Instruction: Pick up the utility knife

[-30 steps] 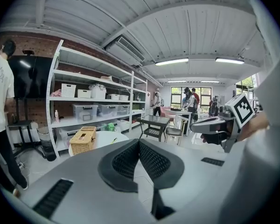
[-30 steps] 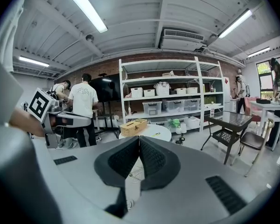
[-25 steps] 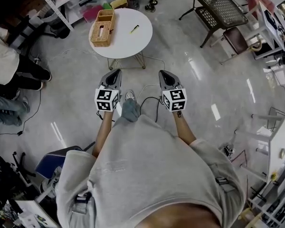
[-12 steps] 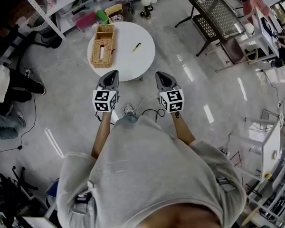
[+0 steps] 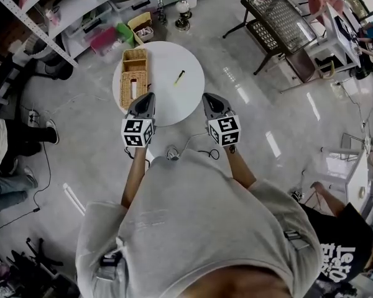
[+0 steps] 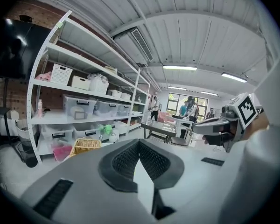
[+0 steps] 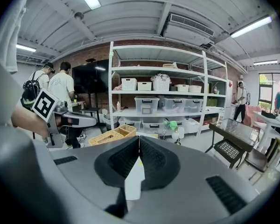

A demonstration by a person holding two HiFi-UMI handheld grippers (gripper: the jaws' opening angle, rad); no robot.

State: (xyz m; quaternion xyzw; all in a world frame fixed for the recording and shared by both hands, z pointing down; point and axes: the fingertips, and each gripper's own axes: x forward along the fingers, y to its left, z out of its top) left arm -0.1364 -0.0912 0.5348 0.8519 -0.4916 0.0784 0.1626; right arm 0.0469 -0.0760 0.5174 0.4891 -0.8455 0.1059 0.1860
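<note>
From the head view, your left gripper and right gripper point side by side toward the round white table. Their tips hang over its near edge. The utility knife lies on the tabletop ahead of both grippers, about midway between their lines and touching neither. A wicker basket sits on the table just ahead of your left gripper, well left of the knife. A dark mesh table stands far off, ahead of your right gripper and to its right.

In the left gripper view, your left gripper has its jaws pressed together with nothing between them. The wicker basket shows ahead and to the left of the tips. Your right gripper floats off to the right at about the same height. The knife does not show here.

In the right gripper view, your right gripper is likewise closed tight and empty. A small yellow fleck shows through the slot below the tips, too small to name. The wicker basket lies ahead and left, with your left gripper further left.
</note>
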